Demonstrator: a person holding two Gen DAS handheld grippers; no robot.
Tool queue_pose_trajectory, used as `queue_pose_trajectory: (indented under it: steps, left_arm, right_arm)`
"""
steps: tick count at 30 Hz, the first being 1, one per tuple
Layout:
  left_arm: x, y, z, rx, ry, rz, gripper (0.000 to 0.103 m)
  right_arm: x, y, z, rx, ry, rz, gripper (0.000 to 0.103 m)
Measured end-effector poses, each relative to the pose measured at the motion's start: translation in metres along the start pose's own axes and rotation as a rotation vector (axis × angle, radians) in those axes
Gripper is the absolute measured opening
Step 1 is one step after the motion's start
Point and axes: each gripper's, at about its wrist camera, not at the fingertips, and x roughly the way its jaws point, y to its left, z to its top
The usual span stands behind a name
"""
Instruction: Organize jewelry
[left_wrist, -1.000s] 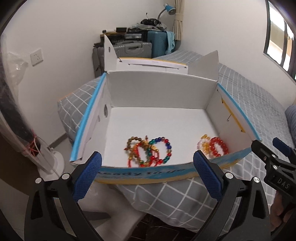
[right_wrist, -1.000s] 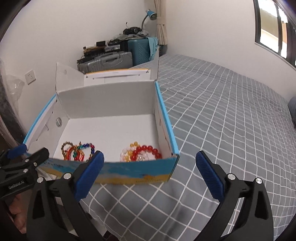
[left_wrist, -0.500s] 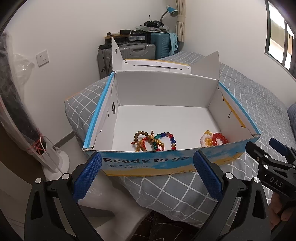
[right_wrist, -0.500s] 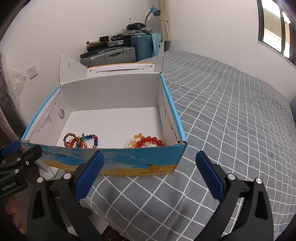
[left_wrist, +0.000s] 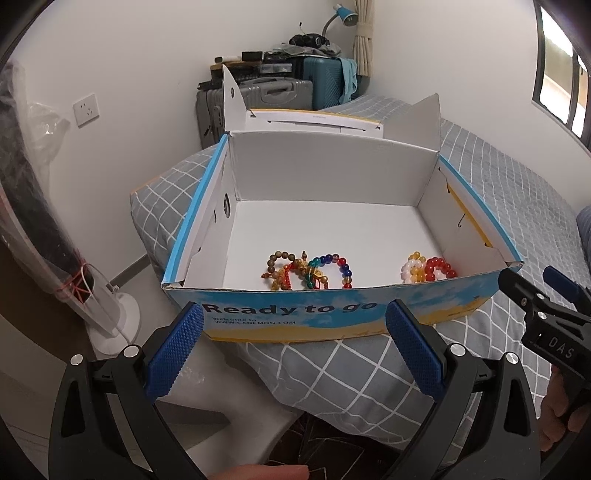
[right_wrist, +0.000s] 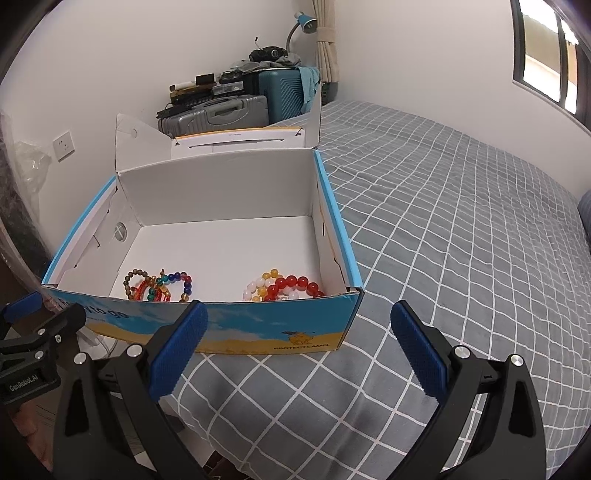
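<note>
An open cardboard box (left_wrist: 295, 314) (right_wrist: 258, 328) with a blue printed front sits on the corner of a grey checked bed. Inside, near the front wall, lie two heaps of bead bracelets: a tangle of brown, red and multicoloured ones (left_wrist: 306, 271) (right_wrist: 159, 286) on the left, and red, yellow and white ones (left_wrist: 426, 267) (right_wrist: 282, 288) on the right. My left gripper (left_wrist: 295, 350) is open and empty, in front of the box. My right gripper (right_wrist: 299, 350) is open and empty, in front of the box's right half.
The bed (right_wrist: 461, 240) stretches to the right of the box. Suitcases (left_wrist: 266, 96) with clutter stand behind against the wall. A wrapped standing fan (left_wrist: 74, 266) is at the left, beside a white stool (left_wrist: 229, 398) below the bed corner. The box lid (left_wrist: 314, 120) stands open behind.
Both grippers have pulled back and up from the box, so its front wall shows more fully. Both stay open and empty. The bracelets have not moved.
</note>
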Motion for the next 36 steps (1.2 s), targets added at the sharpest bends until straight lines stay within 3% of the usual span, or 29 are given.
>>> queue_pose_trajectory:
  steps: [36]
  left_arm:
    - [-0.007,-0.0045,-0.0015,0.008,-0.003,-0.012,0.097]
  right_arm:
    - [0.003,0.0025,-0.0044,0.002,0.012,0.003,0.095]
